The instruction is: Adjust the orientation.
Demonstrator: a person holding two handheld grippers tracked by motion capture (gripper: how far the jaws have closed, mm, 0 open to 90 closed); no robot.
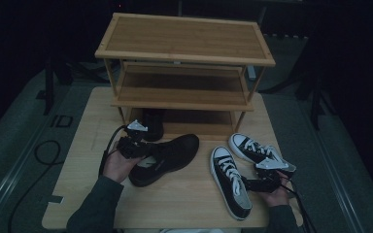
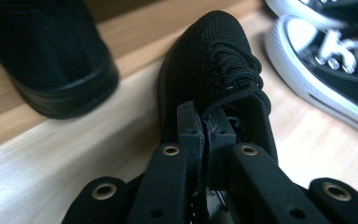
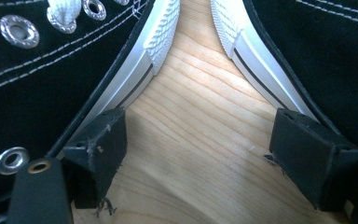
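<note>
While my left tongs (image 2: 207, 128) sit clamped on the black shoe's (image 1: 167, 156) heel collar, mid-table by the rack (image 1: 184, 63), my right tongs (image 3: 214, 158) stand apart btwn two sneakers (image 1: 230, 180), touching neither.

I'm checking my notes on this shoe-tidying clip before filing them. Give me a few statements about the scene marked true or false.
1. The left gripper is shut on the all-black shoe. True.
2. The right gripper grips a lace. False: its fingers stand open over bare table, between the two black-and-white sneakers.
3. A second black shoe stands on the rack's bottom shelf. True.
4. The rack's top shelf holds a sneaker. False: it is bare.
</note>
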